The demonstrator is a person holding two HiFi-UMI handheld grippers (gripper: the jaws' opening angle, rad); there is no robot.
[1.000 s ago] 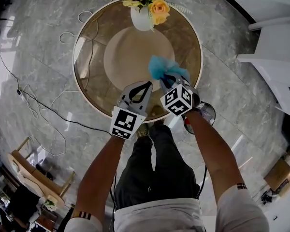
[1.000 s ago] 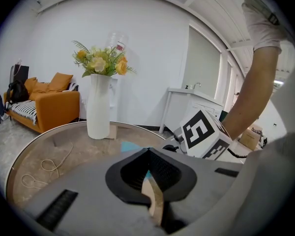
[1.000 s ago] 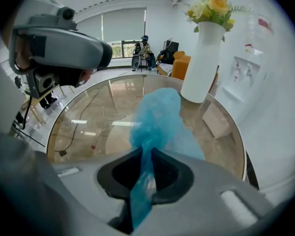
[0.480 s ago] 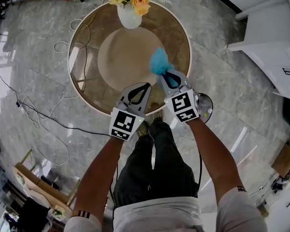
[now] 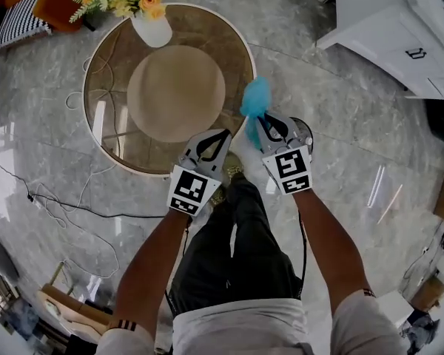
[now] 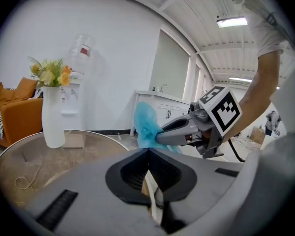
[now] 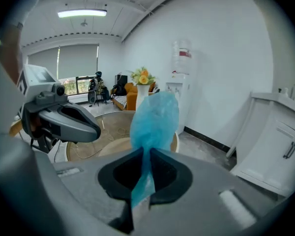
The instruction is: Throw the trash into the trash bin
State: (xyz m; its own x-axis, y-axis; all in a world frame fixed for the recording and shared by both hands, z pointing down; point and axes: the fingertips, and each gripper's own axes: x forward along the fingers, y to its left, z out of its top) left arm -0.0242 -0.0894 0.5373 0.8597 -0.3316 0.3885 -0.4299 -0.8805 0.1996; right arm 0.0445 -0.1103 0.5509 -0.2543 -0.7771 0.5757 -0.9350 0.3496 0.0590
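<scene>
A crumpled blue bag of trash hangs over the floor just past the round glass table's right edge. My right gripper is shut on it, and its jaws have just been closing tighter on the bag. Directly under that gripper a small round dark bin peeks out. My left gripper is beside it to the left, over the table's near edge. Its jaws are together, with a thin pale scrap showing between them. The left gripper view shows the bag in the right gripper.
A white vase of flowers stands at the table's far side. White cabinets fill the upper right. Cables trail over the marble floor at left. The person's legs are below the grippers.
Both grippers have swung right, away from the table's middle. The blue bag went from above the tabletop to over the floor by the bin, still gripped.
</scene>
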